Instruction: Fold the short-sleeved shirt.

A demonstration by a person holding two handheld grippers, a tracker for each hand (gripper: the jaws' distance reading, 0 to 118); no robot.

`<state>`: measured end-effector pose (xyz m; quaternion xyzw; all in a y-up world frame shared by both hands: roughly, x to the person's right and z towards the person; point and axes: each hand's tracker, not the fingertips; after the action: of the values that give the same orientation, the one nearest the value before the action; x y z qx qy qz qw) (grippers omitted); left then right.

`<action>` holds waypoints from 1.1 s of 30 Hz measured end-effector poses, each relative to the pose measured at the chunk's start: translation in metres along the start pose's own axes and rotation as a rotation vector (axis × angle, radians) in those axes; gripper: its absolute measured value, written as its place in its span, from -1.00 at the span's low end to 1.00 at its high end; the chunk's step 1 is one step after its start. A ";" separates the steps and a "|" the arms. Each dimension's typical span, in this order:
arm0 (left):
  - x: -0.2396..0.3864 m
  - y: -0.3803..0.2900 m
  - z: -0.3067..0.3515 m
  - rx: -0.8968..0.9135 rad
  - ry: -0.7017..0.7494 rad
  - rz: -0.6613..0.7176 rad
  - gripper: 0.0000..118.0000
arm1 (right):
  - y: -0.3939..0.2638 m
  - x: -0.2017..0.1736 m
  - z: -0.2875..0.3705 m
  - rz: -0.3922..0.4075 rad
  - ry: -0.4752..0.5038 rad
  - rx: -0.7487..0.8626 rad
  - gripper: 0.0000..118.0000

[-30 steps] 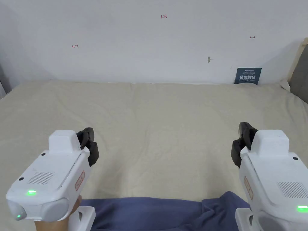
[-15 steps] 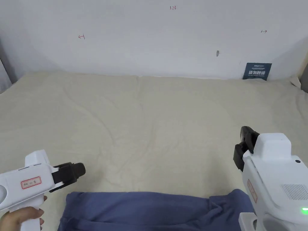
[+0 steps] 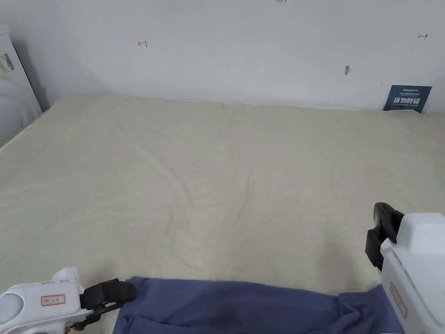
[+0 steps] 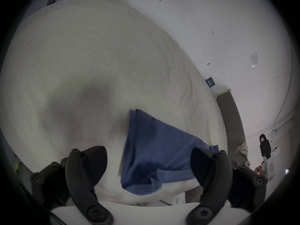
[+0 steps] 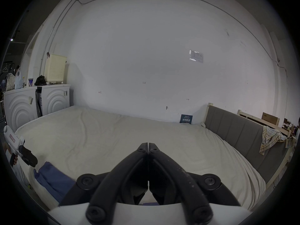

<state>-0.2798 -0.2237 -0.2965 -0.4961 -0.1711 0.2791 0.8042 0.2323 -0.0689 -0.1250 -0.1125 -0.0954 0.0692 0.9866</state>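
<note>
Blue shirt (image 3: 243, 306) is bunched along the near edge of the bed (image 3: 217, 174). My left gripper (image 4: 148, 165) hangs over its left end, jaws spread wide, nothing in them — the right gripper (image 5: 148, 147) sits clamped on nothing near the shirt's right end.

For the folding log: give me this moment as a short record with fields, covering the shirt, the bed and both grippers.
garment: blue shirt, bunched, lying along the near edge of the bed
surface: cream bed sheet, wrinkled
left gripper: open, jaws spread either side of the shirt's end, not closed on it
right gripper: shut, holding nothing, raised above the bed near the shirt's other end
fold state: not yet folded neatly
background: white wall, small dark sign at its foot
</note>
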 end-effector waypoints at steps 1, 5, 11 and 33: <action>-0.002 0.000 -0.004 0.006 0.001 0.009 0.77 | 0.000 0.000 0.000 0.001 0.000 -0.006 -0.97; -0.010 0.004 -0.024 -0.050 -0.010 0.027 0.54 | -0.005 -0.014 -0.015 0.014 -0.005 -0.033 -0.97; 0.010 -0.004 -0.035 -0.070 0.022 -0.094 0.37 | -0.019 -0.004 -0.032 0.014 -0.019 -0.056 -0.97; 0.038 0.013 0.022 0.095 0.174 -0.236 -0.90 | -0.006 0.008 -0.024 -0.039 -0.019 -0.028 -0.97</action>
<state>-0.2658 -0.1801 -0.2988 -0.4561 -0.1447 0.1465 0.8658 0.2459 -0.0784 -0.1447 -0.1237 -0.1078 0.0499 0.9852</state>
